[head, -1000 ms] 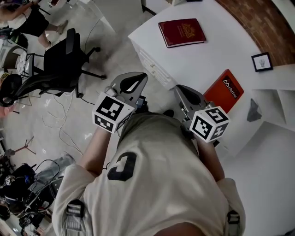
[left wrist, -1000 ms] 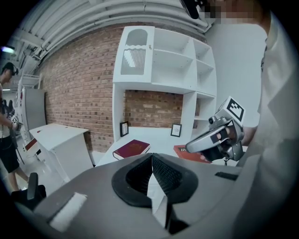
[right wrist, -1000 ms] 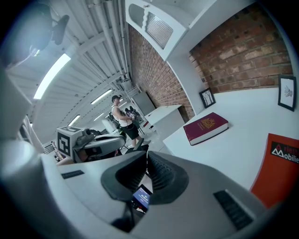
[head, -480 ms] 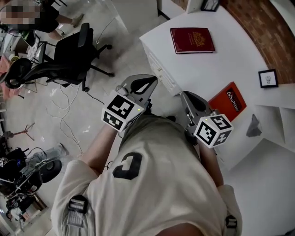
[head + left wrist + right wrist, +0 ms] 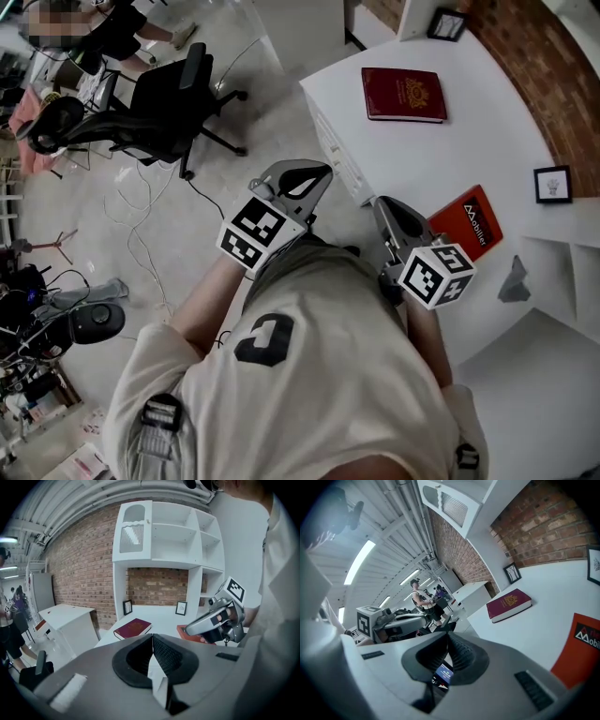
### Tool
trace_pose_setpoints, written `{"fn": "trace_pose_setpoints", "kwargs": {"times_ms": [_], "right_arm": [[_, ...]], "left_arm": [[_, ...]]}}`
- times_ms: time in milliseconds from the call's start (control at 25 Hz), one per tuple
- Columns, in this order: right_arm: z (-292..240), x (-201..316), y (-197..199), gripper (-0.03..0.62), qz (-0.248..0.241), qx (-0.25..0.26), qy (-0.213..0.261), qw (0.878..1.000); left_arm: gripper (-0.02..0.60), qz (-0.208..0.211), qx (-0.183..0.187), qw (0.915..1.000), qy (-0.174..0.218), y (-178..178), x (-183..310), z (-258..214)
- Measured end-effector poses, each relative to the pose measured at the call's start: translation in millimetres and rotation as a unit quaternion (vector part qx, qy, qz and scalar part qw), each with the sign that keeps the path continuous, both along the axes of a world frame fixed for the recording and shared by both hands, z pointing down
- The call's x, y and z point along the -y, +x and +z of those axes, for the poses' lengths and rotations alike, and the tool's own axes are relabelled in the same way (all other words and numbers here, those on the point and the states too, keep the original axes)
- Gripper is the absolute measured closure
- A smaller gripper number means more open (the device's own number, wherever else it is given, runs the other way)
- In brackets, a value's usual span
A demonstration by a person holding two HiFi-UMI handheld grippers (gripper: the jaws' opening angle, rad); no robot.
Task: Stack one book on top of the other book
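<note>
Maroon book and orange book are found apart on the bench. Jaws of left gripper and right gripper are closed, empty.

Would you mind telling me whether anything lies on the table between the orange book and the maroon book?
Nothing visible does. The white table is bare between the orange book and the maroon book; the small framed picture stands off to the side, by the brick wall.

Counter: bare stretch lay open between red book and orange book | right edge: picture frame, shelf wall closed it off | floor left: office chair stood in the way
</note>
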State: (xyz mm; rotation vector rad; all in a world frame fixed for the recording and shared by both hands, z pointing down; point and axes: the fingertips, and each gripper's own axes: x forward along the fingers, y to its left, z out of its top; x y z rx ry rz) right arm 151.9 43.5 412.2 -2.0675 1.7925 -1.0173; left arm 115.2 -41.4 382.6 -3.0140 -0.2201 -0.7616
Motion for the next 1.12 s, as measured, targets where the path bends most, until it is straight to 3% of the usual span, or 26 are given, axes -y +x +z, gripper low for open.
{"fn": "trace_pose_setpoints", "kwargs": {"times_ms": [560, 1120], "right_arm": [[2.7, 7.2, 10.4, 0.588, -0.013, 0.007, 0.000, 1.000], [15.0, 61.0, 46.7, 0.588, 0.049, -0.005, -0.068, 0.996]], "left_arm": [[0.577, -0.009, 0.007, 0.9999, 0.010, 7.1, 9.4, -2.1], [0.577, 0.029, -0.019, 0.9992, -0.022, 64.4, 104.9, 5.1]]}}
